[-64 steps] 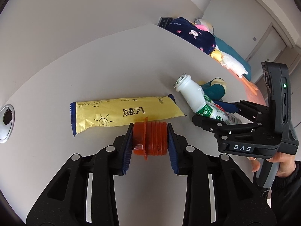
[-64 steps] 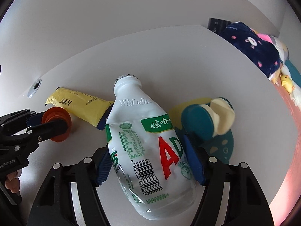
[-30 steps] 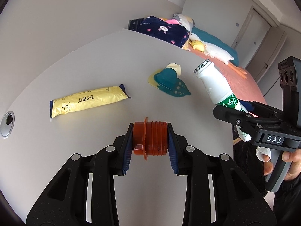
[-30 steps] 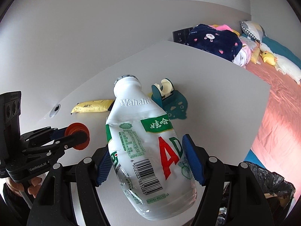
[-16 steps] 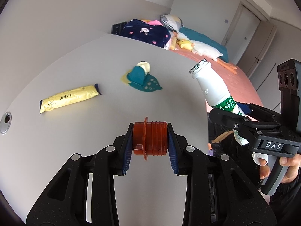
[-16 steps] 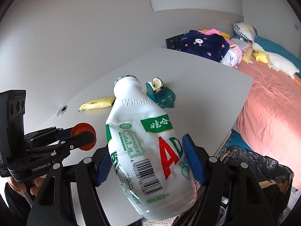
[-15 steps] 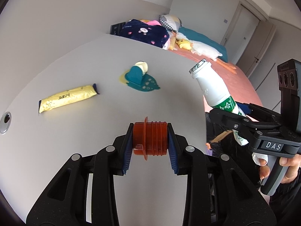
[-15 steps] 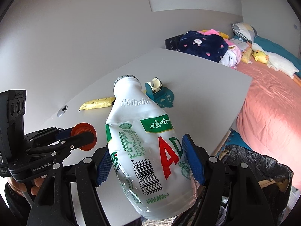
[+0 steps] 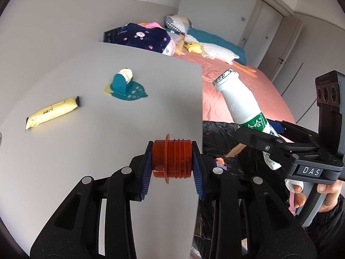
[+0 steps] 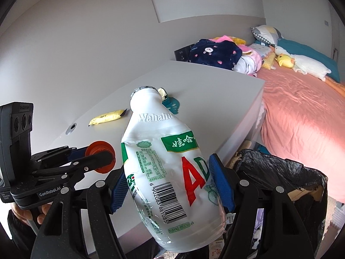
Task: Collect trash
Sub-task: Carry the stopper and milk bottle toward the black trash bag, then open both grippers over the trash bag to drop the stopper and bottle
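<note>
Left gripper (image 9: 172,161): jaws narrow, pads clamped on orange ribbed cap (image 9: 171,160), held sideways over the grey table (image 9: 86,142) edge. Right gripper (image 10: 171,183): jaws wide, pads pressed on both sides of crumpled white bottle (image 10: 170,172), neck pointing up and fwd. Black trash bag (image 10: 286,185) sits below and to the right of the right gripper, mouth open, beside the table. Yellow wrapper (image 9: 52,113) lies on the table ahead-left of the left gripper; teal tape dispenser (image 9: 124,86) farther ahead. Pink bed (image 10: 301,118) beyond.
</note>
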Tool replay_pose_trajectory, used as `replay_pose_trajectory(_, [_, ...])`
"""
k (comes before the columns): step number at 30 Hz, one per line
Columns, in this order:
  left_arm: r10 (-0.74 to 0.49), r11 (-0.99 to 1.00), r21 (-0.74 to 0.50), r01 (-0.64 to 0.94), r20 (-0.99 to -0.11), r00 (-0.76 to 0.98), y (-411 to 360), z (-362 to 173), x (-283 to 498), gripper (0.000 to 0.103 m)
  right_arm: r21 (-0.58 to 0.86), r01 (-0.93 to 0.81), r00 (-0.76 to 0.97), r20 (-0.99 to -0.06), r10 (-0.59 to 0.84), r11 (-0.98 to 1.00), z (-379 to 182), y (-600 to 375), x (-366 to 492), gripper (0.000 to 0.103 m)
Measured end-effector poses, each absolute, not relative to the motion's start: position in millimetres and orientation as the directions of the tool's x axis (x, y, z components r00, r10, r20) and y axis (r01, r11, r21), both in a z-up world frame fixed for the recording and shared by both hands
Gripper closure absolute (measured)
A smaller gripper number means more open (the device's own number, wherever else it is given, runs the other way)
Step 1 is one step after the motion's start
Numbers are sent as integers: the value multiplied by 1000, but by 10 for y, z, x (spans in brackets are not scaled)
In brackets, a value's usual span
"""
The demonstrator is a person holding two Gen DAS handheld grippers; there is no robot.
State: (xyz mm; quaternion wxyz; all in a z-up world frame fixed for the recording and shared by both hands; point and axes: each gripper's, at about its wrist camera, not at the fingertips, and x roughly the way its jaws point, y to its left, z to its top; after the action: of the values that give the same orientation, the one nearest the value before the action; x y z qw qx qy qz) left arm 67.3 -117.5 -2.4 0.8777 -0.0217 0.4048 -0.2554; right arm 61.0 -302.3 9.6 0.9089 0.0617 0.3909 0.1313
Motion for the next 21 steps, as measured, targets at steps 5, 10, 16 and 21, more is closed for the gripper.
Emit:
replay_pose_trajectory(5, [-493,847,-249,469,-696,522,-1349,-3,612,70,224,-158,675,-687,271,962,122,-3203,488,32])
replay_pose_trajectory(10, [-517,824,-246,510,-694,501,-1578,32,561,70,221,-129,692,-678,248,967,173,-3362,362,32])
replay_pose_trajectory(16, [-545,792,-242,561,-695,469,-1863,71,489,70,219,-78,716,-667,207,973,263,-3616,221,32])
replay_pose_trajectory(21, [-568,757,-237,609,-698,435,-2115,83,409,70,219,-26,732,-661,167,975,319,-3870,93,32])
